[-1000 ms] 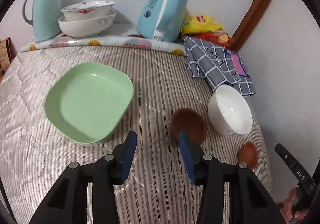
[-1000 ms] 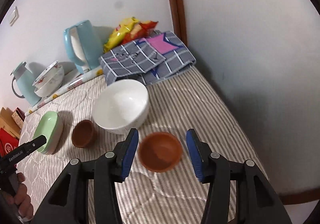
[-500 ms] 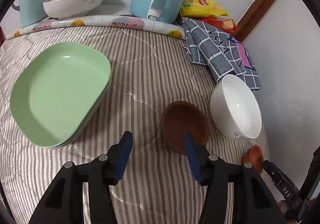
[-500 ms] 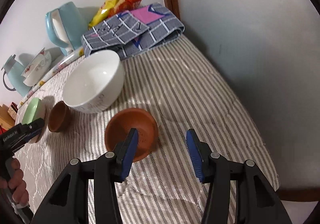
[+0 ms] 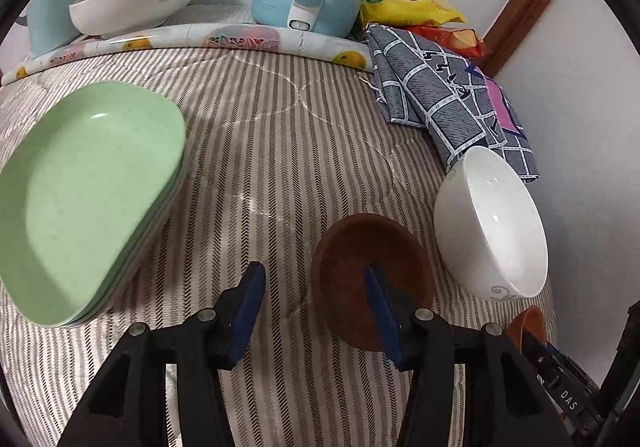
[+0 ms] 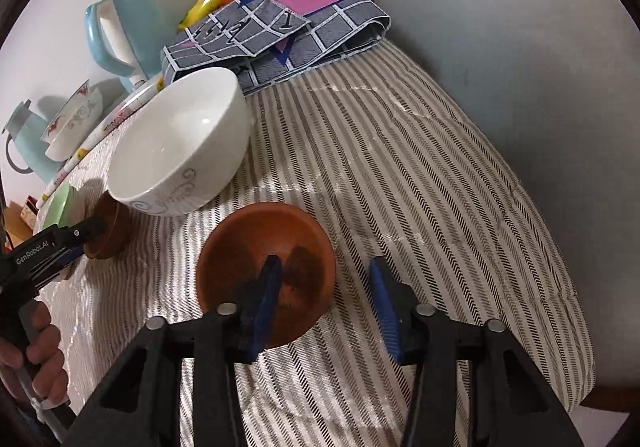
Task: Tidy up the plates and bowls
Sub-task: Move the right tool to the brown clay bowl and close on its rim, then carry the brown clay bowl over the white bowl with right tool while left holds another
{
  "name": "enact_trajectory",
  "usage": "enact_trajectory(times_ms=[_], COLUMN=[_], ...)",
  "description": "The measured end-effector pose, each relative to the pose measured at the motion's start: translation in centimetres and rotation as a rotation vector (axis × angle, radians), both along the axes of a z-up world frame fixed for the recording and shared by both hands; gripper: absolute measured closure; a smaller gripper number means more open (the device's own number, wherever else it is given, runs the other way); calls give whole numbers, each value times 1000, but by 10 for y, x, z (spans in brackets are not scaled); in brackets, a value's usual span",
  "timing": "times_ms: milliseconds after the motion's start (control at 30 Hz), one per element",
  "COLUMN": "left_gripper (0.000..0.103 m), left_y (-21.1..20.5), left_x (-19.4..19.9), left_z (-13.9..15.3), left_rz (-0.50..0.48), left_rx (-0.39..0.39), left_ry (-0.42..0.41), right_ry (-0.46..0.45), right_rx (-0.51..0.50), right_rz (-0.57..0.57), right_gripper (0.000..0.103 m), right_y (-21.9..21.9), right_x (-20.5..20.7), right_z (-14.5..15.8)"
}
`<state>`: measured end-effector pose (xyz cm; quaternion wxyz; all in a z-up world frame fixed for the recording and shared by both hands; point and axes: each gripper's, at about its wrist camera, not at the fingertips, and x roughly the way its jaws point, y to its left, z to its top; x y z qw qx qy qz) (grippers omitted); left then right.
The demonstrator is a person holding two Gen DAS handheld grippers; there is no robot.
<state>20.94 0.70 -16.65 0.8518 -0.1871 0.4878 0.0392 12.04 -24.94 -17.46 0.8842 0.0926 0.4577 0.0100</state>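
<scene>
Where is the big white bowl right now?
The big white ceramic bowl sits on the striped bedcover, at the right in the left wrist view, between the grey checked folded cloth and the dark brown wooden bowl.

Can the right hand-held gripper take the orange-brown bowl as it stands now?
Probably yes. The right hand-held gripper already straddles the near wall of the orange-brown bowl, one finger inside and one outside, with nothing between. Its jaws have just been closing.

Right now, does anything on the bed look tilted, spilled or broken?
Only the white bowl stands out: it leans on its side on the striped cover, its opening tipped toward the two brown bowls rather than facing up. I see no spill or damage.
</scene>
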Motion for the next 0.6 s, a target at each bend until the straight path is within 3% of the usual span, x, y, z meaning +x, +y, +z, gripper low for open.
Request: enact_trajectory(times_ms=[100, 267, 333, 600], left_gripper=[58, 79, 88, 94], left_y=[-2, -7, -7, -3], left_x=[2, 5, 6, -2], left_z=[-3, -4, -4, 4], left_rz=[-2, -14, -20, -28], left_rx=[12, 19, 7, -22], left_ry=[-10, -7, -3, -20], right_ry=[-3, -12, -19, -53], right_rx=[-10, -1, -21, -34], right_rz=[0, 20, 23, 21], right_gripper=[74, 89, 89, 94], right_y=[0, 3, 6, 12], right_x=[1, 1, 1, -5], right_z=[-1, 0, 1, 11])
